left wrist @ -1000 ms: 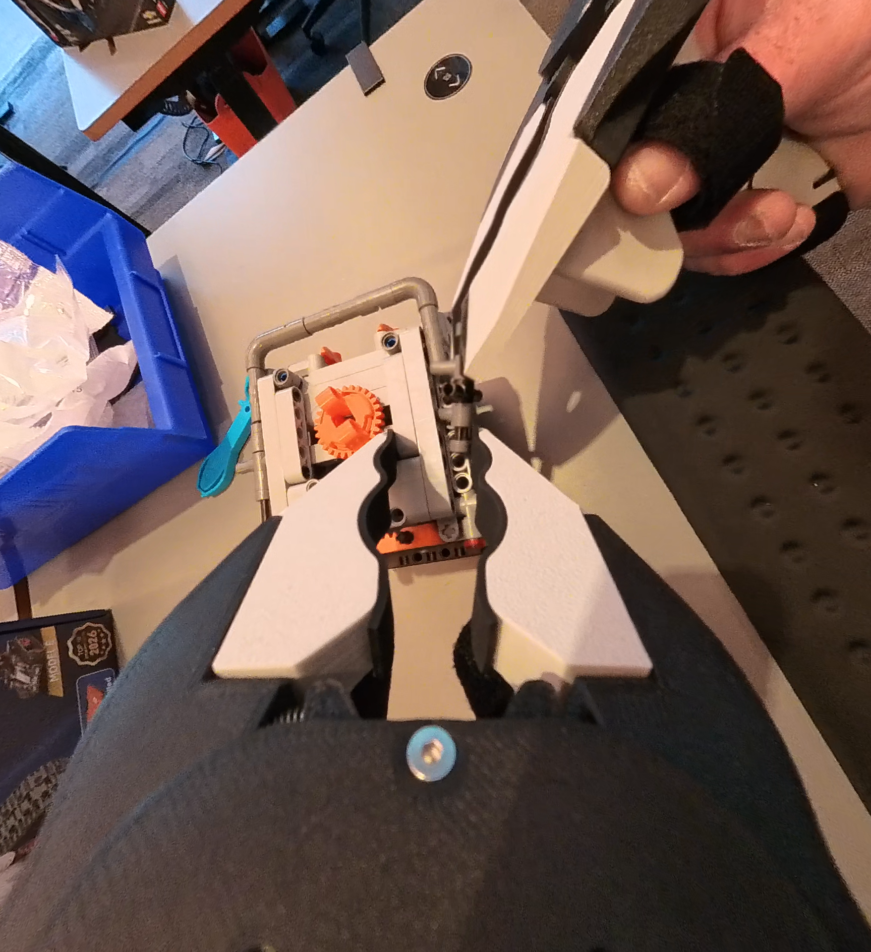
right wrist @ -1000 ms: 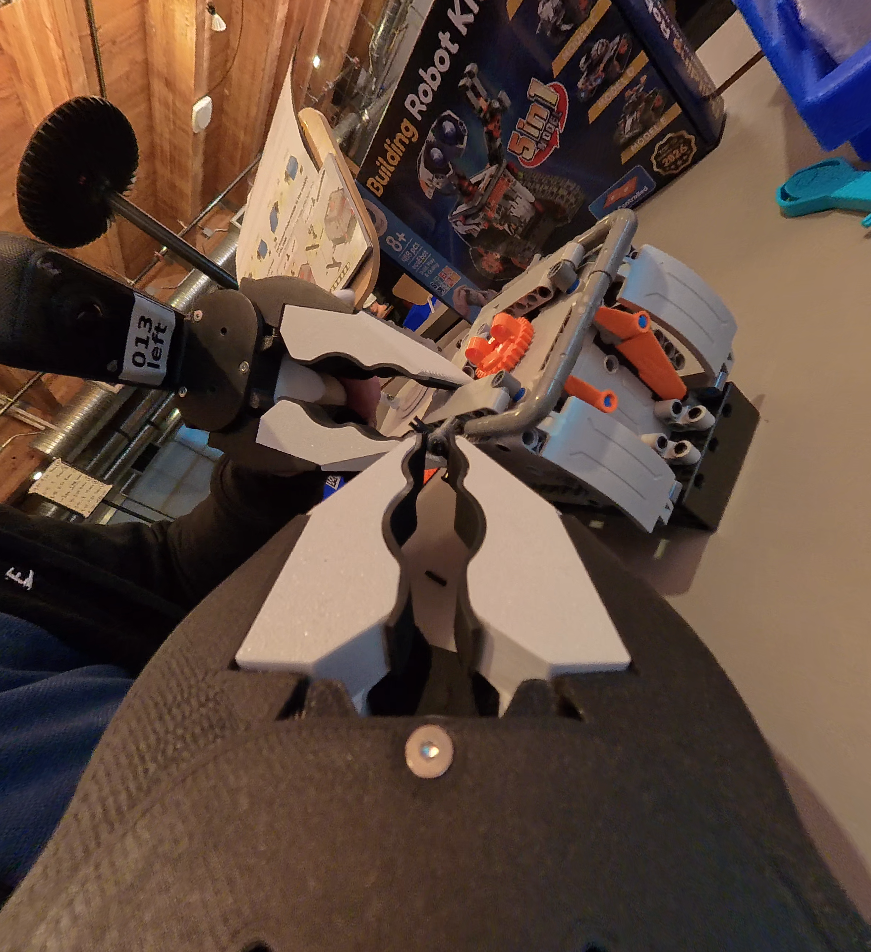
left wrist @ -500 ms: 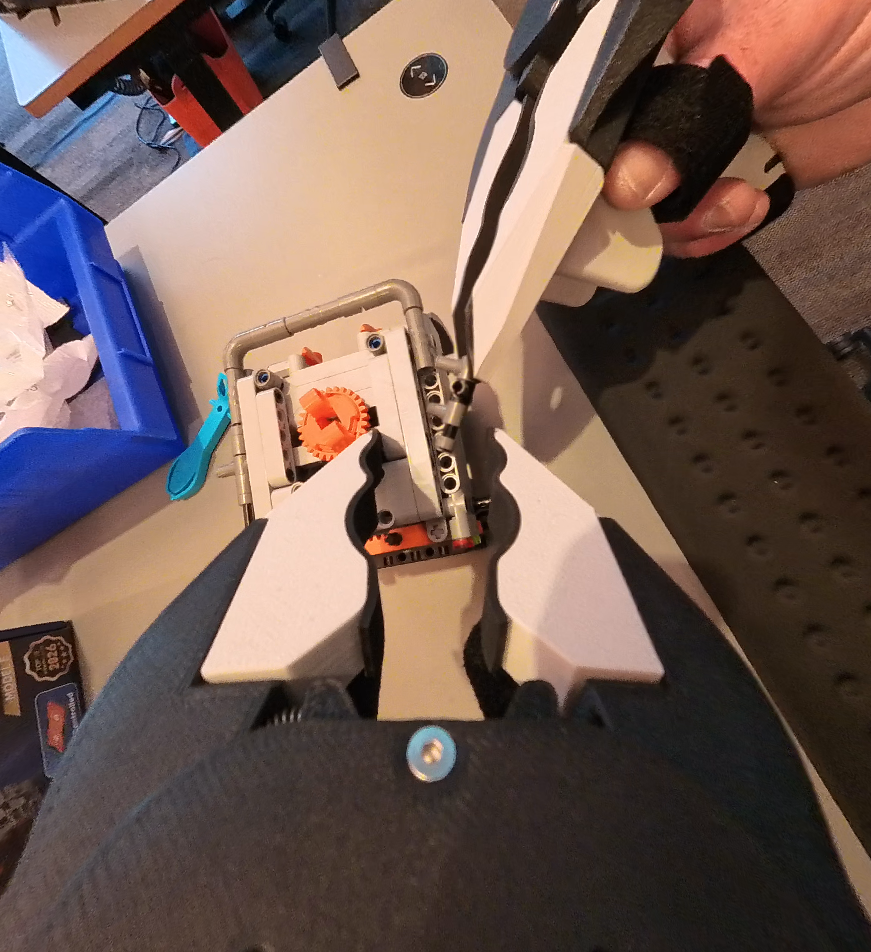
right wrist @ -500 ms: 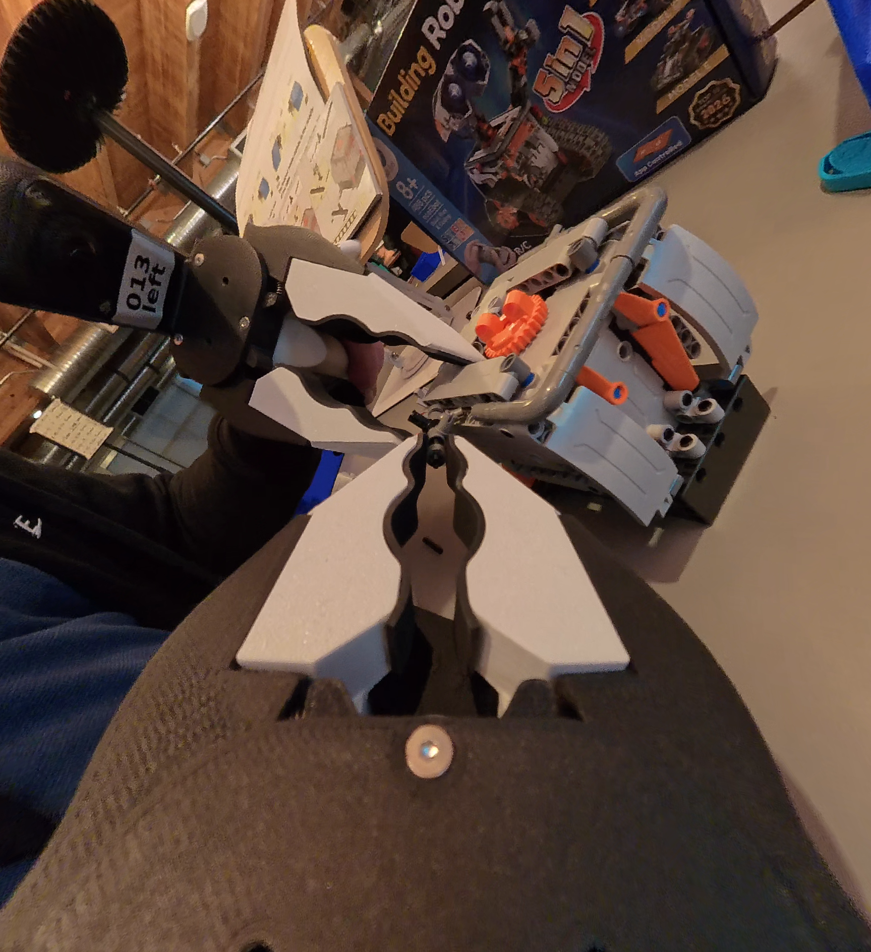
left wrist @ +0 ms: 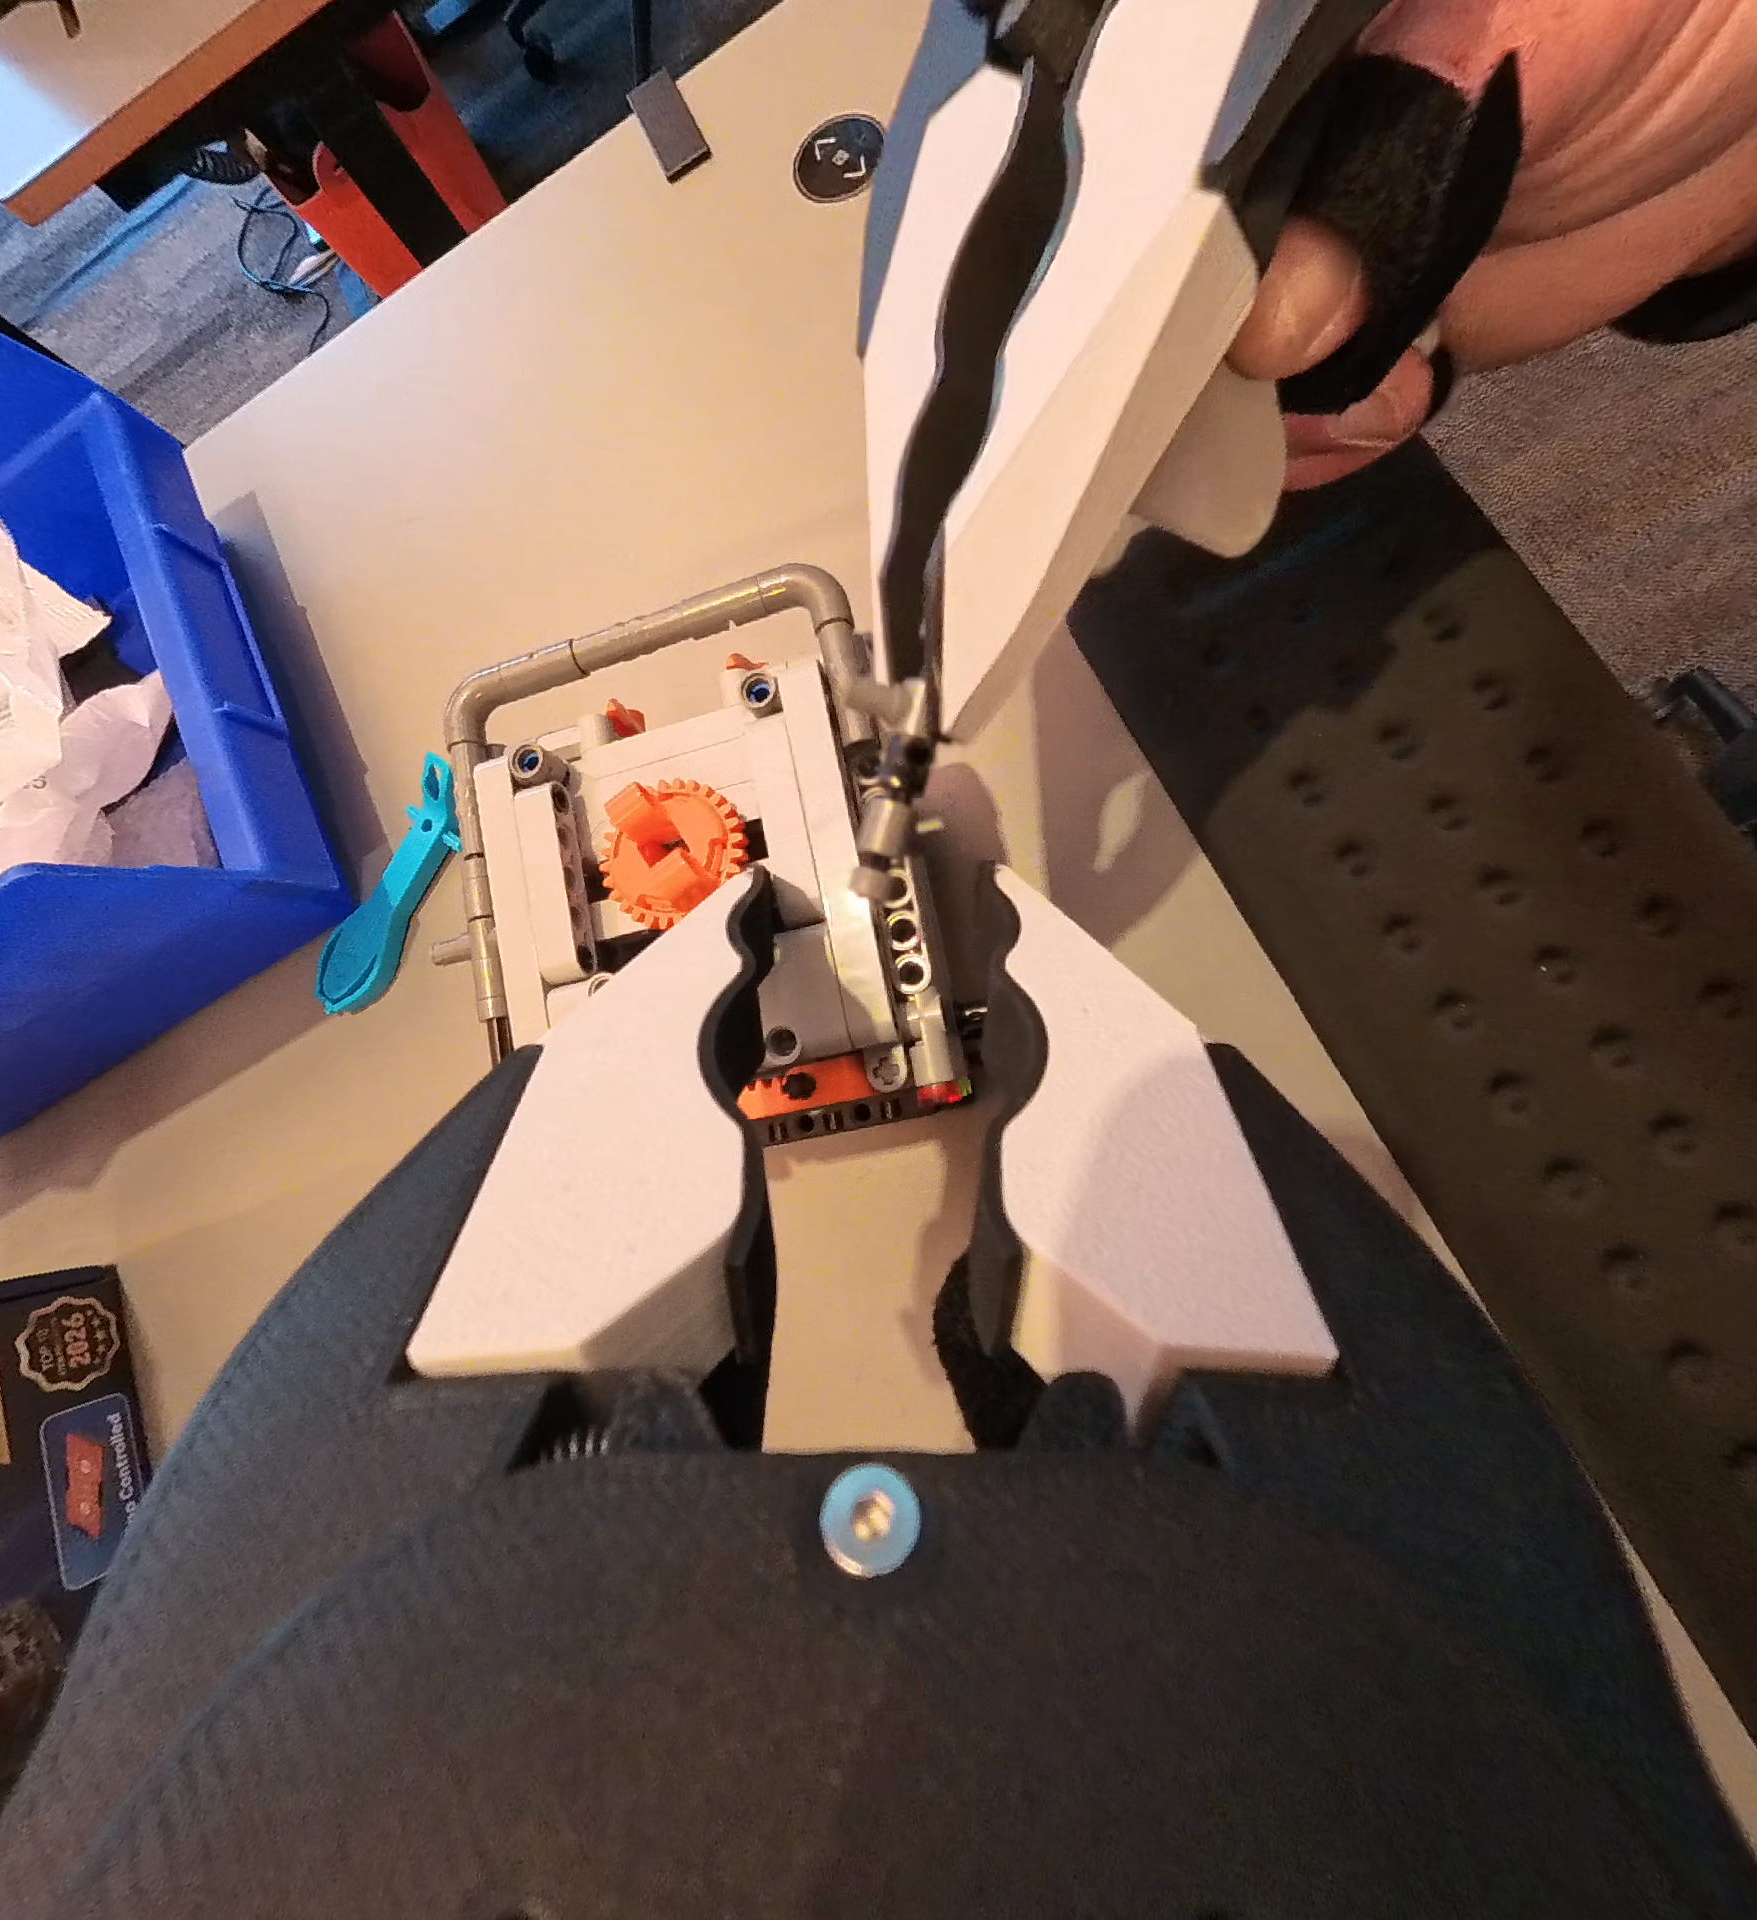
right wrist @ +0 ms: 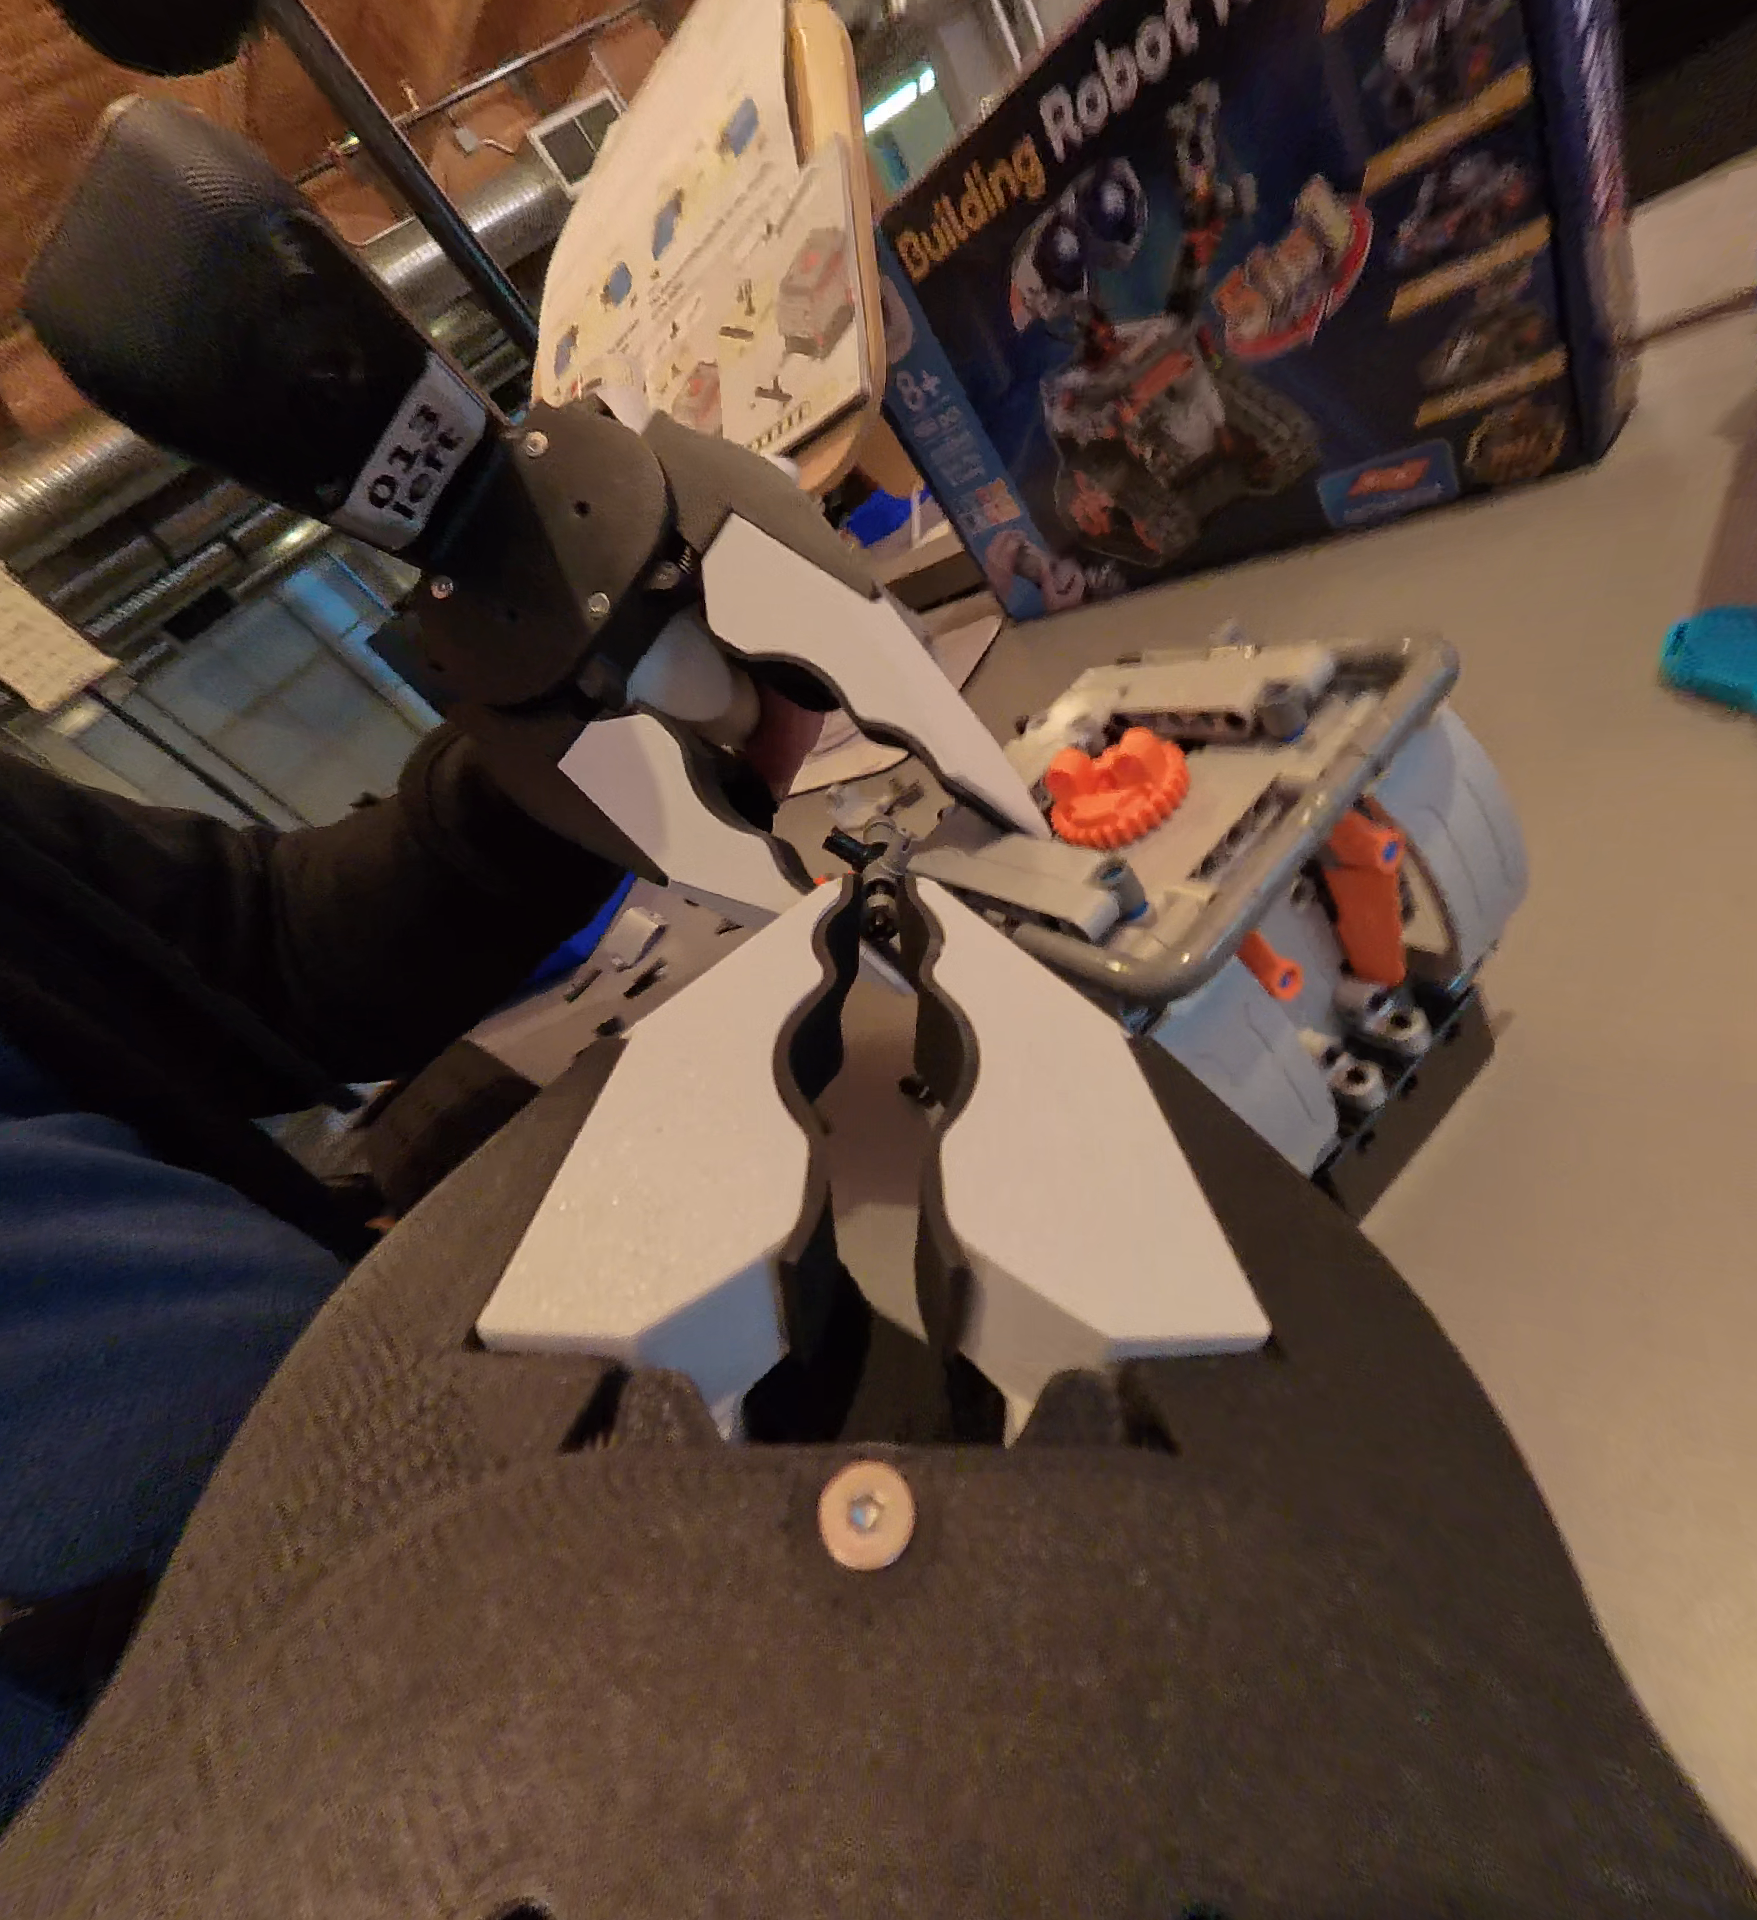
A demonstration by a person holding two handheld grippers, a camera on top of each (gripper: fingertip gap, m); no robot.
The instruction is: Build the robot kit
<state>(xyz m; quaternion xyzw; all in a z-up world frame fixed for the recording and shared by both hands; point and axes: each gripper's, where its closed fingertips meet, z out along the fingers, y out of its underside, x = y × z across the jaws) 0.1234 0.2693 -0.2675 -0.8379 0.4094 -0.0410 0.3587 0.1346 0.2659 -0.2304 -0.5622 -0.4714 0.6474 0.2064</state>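
Here, left claw (left wrist: pixel 874 914): spread wide, fingers on either side of the near top corner of the model (left wrist: pixel 708 883); whether the pads touch it, I cannot tell.
Right claw (right wrist: pixel 879 888): pressed together on a small grey-and-black connector piece (right wrist: pixel 874 847), at the model's right edge, just off the grey bar.
Right claw from the left view: comes down steeply from the upper right (left wrist: pixel 910 717), a hand (left wrist: pixel 1580 187) with a black strap round the fingers at its handle; the piece (left wrist: pixel 895 800) hangs from its tips against the model's side.
Model: a block-built unit of white and grey panels on a black base, standing on the pale surface (left wrist: pixel 593 436), near its right edge.
Gear (left wrist: pixel 671 847): orange, set in the model's top face, just beyond the left claw's left finger.
Bar (left wrist: pixel 645 644): a bent grey tube framing the model's far side and corners.
Tool (left wrist: pixel 386 935): a teal plastic lever, flat on the surface just left of the model, between it and the bin.
Bin (left wrist: pixel 157 727): blue, left of the model, with crumpled clear bags inside.
Box (right wrist: pixel 1269 312): a dark printed kit box, upright behind the model in the right view.
Booklet (right wrist: pixel 728 260): an open instruction sheet propped on a wooden stand beside the box.
Mat (left wrist: pixel 1528 987): dark, dimpled, off the surface's right edge.
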